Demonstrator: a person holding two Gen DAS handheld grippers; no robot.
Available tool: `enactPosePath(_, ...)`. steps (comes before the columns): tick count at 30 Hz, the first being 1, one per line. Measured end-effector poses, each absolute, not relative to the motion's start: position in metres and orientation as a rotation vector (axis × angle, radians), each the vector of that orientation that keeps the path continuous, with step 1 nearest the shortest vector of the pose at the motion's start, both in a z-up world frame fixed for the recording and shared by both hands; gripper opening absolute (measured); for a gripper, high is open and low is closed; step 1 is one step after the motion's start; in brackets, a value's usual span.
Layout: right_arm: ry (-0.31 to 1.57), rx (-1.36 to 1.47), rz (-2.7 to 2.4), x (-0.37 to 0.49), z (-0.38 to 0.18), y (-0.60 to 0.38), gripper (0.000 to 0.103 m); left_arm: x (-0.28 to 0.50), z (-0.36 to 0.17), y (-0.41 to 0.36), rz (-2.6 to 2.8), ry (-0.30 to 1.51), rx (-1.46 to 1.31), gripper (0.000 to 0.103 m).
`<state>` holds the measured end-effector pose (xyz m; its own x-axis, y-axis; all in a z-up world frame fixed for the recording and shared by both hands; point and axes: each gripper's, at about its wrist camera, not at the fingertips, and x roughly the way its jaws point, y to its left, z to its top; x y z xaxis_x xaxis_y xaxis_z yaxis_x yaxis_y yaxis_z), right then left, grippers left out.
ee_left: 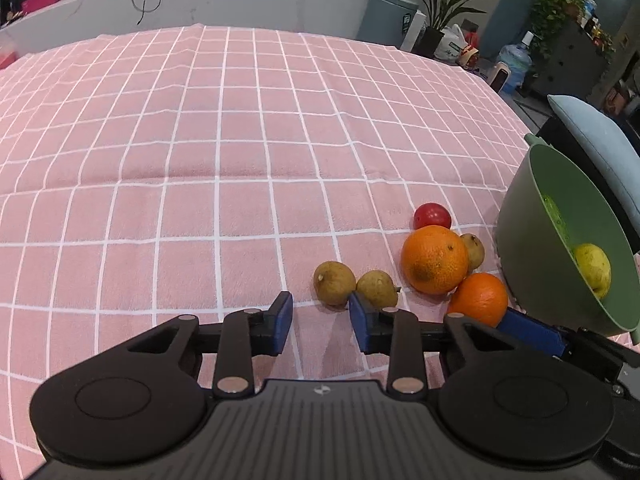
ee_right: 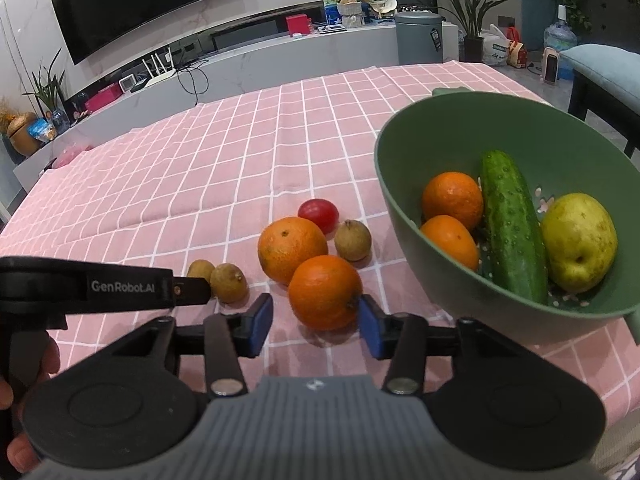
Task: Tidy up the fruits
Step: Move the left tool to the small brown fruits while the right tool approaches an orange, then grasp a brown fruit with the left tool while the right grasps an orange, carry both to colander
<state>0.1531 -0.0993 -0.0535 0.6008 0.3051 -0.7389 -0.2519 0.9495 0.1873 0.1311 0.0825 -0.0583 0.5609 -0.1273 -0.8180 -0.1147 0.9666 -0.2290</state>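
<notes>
A green colander bowl at the right holds two small oranges, a cucumber and a yellow pear. Left of it on the cloth lie a large orange, a smaller orange, a red fruit and three brown fruits. My right gripper is open around the near side of the smaller orange, its right pad close against it. My left gripper is open with nothing between its pads, just short of two brown fruits.
A pink checked tablecloth covers the table. A chair with a blue cushion stands past the right edge behind the bowl. A hand holds the left tool at the far left. A grey counter with clutter runs behind the table.
</notes>
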Motion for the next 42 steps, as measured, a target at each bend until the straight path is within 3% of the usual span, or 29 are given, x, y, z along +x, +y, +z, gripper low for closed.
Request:
enactPosePath(12,0.868,0.049,0.314,0.158,-0.059,-0.092,0.050,0.141,-0.060,0.073,-0.024,0.958,-0.223,0.038)
enactPosePath(14,0.876,0.047,0.309,0.159,-0.061,-0.090,0.050,0.141,-0.059,0.072,-0.027,0.955,-0.221,0.034)
enactPosePath(19,0.885,0.061,0.285,0.160,-0.064,-0.092,0.035,0.140,-0.060,0.070,-0.037,0.947,-0.217,0.028)
enactPosePath(26,0.889,0.069,0.306,0.152,-0.064,-0.101,0.035,0.133,-0.052,0.075,-0.030,0.921,-0.257,0.028)
enactPosePath(42,0.766,0.107,0.416,0.129,0.020,-0.143,0.034,0.108,0.023,0.043,-0.142,0.822,-0.309,0.028)
